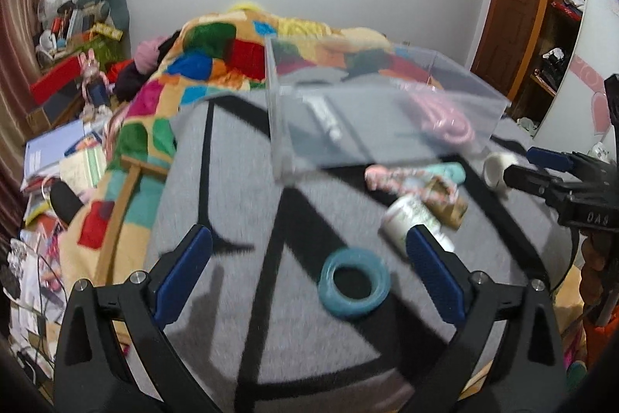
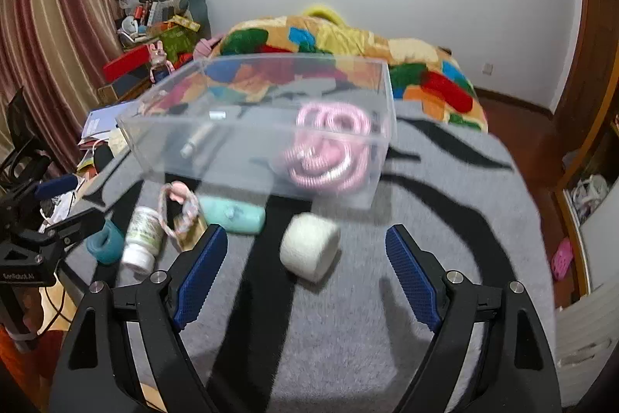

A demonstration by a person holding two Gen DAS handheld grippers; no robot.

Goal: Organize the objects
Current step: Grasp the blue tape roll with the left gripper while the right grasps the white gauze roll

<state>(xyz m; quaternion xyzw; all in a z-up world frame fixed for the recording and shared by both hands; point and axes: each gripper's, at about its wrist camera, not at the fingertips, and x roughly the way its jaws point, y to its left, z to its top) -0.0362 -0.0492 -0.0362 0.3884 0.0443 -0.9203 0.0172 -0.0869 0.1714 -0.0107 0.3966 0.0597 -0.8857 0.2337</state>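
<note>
Left gripper (image 1: 309, 262): we find jaws apart, empty; teal tape ring (image 1: 354, 283) flat on grey blanket, between them.
Right gripper (image 2: 301, 258): apart, empty; white tape roll (image 2: 309, 245) just ahead, before clear plastic box (image 2: 185, 157).

A: What can't you make out?
B: The white bottle (image 1: 410, 217) has a label too blurred to read, and a blue pad (image 1: 433, 273) hides its near end.
A: And the clear box (image 2: 267, 157)?
B: The small tube (image 2: 197, 140) inside is smeared. The right gripper (image 1: 514, 173) is cut off by the right edge.
</note>
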